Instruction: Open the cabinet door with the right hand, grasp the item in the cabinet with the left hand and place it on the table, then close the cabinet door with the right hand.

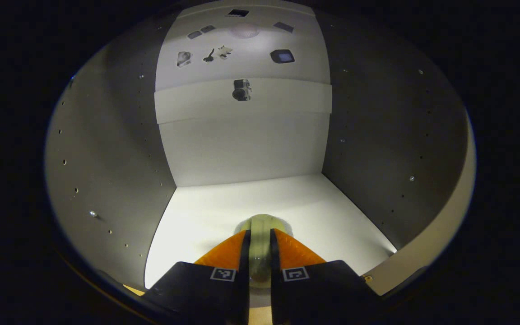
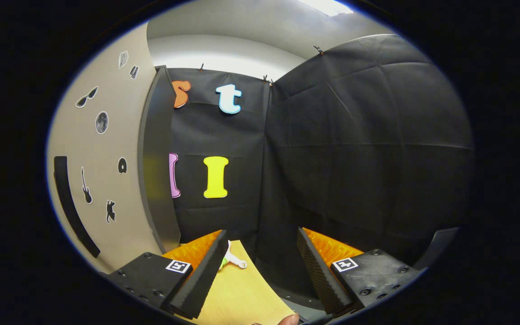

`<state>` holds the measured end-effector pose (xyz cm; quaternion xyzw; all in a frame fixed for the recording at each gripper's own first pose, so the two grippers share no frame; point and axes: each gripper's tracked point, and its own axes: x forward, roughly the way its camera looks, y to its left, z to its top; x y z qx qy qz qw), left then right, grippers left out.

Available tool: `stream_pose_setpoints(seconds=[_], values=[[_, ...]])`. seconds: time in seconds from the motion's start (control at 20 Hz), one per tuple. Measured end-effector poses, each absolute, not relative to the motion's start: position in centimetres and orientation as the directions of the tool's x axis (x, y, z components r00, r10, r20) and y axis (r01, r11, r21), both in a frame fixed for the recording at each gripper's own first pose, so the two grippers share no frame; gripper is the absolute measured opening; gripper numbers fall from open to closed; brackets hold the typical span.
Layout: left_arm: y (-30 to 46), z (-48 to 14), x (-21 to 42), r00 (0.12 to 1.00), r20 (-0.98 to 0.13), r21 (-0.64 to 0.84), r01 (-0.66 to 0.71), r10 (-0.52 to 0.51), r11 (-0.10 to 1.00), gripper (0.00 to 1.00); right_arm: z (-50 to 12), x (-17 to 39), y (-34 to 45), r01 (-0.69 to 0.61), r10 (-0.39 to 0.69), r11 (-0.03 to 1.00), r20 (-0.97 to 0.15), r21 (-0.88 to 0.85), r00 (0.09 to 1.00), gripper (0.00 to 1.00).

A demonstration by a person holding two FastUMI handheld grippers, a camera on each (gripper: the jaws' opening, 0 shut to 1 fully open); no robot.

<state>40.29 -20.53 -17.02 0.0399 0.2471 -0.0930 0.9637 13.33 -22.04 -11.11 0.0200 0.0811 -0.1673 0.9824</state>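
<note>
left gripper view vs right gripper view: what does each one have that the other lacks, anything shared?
Left gripper view: cabinet interior with stickers on its back panel, and the left claw shut on a pale rounded item above the cabinet floor. Right gripper view: open right claw, the open cabinet door with stickers, wooden table, a small white and green object on it. Shared: the cabinet.

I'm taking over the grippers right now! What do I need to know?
Left gripper: inside the cabinet, jaws closed on a pale round item just above the shelf floor.
Right gripper: jaws open, holding nothing, beside the open cabinet door, above the table.
Done: door opened, item grasped.
Left: pull the item out, set it on the table, then close the door with the right gripper.
</note>
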Motion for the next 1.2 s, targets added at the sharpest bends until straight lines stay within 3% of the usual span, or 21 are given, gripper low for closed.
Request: stream_pose_setpoints(seconds=[0.75,1.2], values=[[-15.0,-11.4,22.6,0.933,-0.306,-0.007,0.194,-0.187,0.981,0.22,-8.7,12.3,-14.6,0.24,-0.235,0.97,-0.111,0.031,0.966,0.98],[-12.5,-18.8,14.3,0.938,-0.311,0.016,0.164,-0.151,0.986,0.22,-7.6,12.2,-10.6,0.217,-0.216,0.976,-0.081,-0.003,0.973,0.98]])
